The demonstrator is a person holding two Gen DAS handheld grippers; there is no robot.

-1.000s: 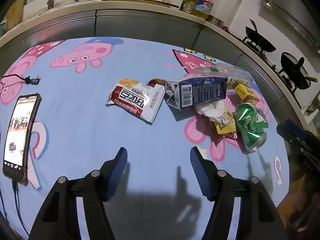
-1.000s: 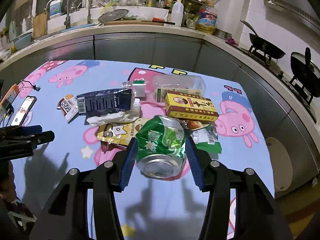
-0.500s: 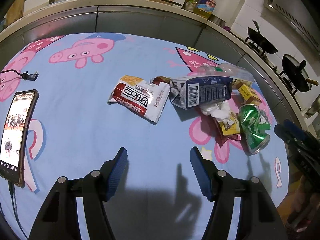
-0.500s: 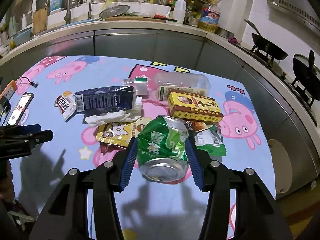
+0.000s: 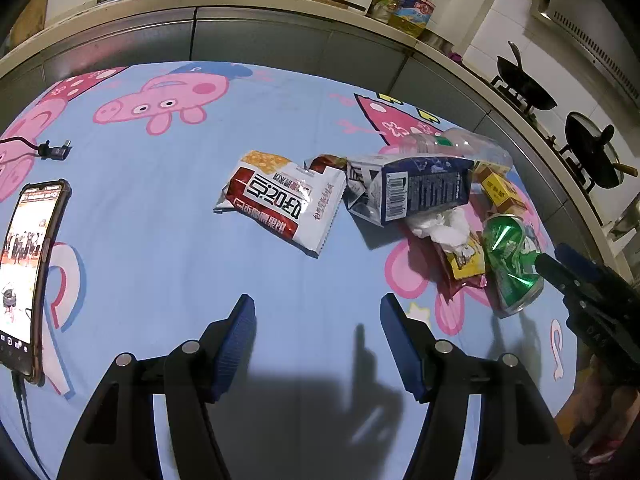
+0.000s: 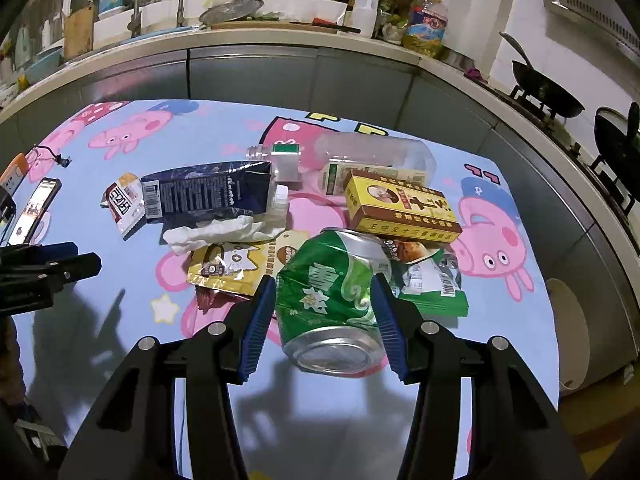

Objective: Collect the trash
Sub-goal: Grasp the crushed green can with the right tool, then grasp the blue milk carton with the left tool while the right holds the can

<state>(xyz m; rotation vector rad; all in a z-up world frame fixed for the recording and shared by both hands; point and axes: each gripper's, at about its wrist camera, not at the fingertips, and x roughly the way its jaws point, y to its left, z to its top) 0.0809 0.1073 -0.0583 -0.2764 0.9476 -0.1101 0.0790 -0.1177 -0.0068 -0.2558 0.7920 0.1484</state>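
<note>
A crushed green can (image 6: 336, 292) lies between the pads of my right gripper (image 6: 324, 316), which is shut on it; the can also shows in the left wrist view (image 5: 512, 264). Behind it lie a yellow box (image 6: 400, 208), a clear plastic bottle (image 6: 372, 156), a dark blue carton (image 6: 208, 192), a white tissue (image 6: 224, 232), a yellow wrapper (image 6: 236, 264) and a green packet (image 6: 432, 284). My left gripper (image 5: 316, 336) is open and empty over bare cloth, short of a red and white snack bag (image 5: 280, 200).
A phone (image 5: 28, 272) on a cable lies at the table's left edge. The blue cartoon tablecloth (image 5: 160, 240) covers the table. A kitchen counter (image 6: 240, 40) runs behind, with a stove and woks (image 6: 548, 96) to the right. A pale bin (image 6: 572, 332) stands off the right edge.
The left gripper has moved a little forward toward the snack bag. The right gripper has stayed shut on the can, with the view shifting slightly.
</note>
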